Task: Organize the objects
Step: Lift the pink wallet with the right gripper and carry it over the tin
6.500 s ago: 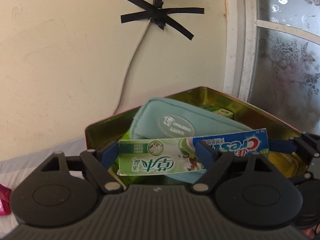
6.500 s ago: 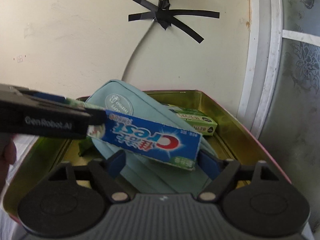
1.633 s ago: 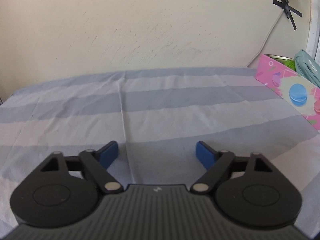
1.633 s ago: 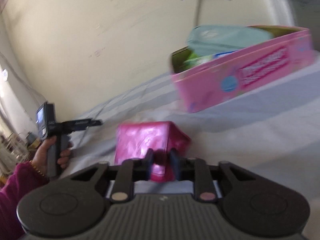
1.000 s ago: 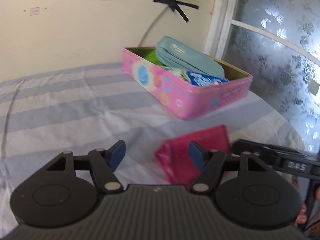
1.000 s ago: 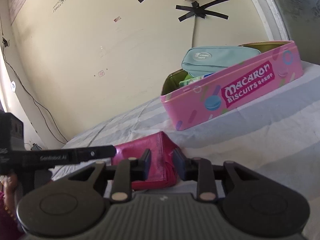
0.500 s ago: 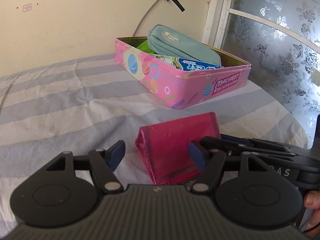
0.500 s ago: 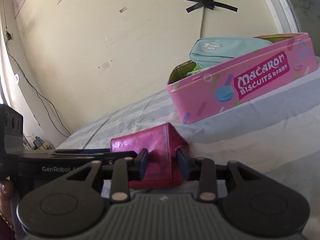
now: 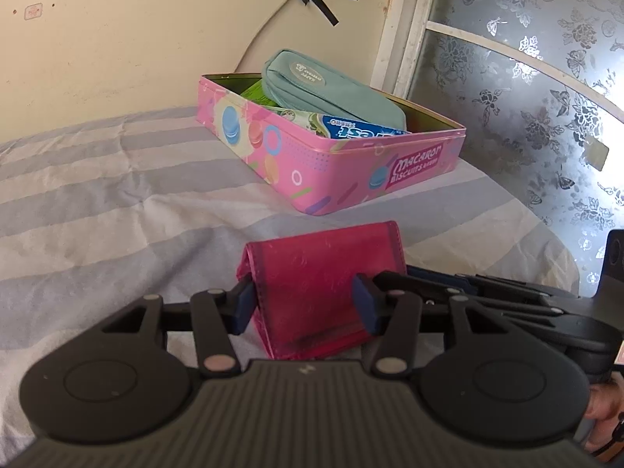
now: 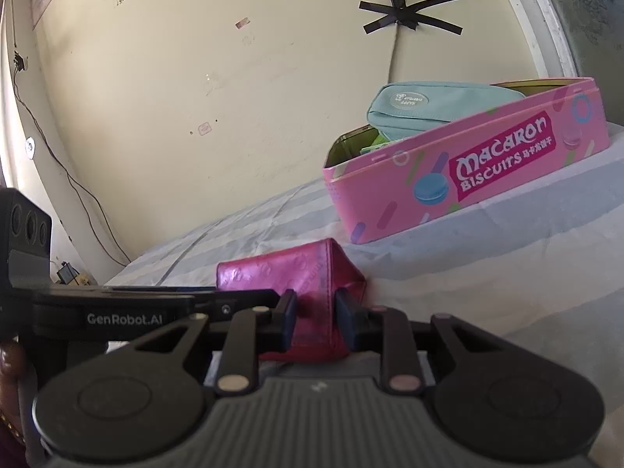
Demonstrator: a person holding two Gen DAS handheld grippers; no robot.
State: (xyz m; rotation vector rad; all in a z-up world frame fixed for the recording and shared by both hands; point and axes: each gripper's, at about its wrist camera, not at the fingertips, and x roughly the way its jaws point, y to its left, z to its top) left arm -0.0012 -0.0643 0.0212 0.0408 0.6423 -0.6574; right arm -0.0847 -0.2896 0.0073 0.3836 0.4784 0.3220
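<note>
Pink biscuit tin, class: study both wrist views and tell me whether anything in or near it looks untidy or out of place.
The teal pouch lies tilted on top of the toothpaste boxes, poking above the pink biscuit tin rim. A magenta wallet sits outside the tin on the striped cloth, both grippers closing on it.

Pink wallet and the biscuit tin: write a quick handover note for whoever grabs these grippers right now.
Right gripper: shut on the pink wallet, pinching one end.
Left gripper: jaws have just been closing on the wallet's sides and look to be touching it.
Wallet rests on the striped sheet, in front of the macaron biscuit tin.
Done: teal pouch and Crest toothpaste box are in the tin.
Left: move the wallet into the tin.
</note>
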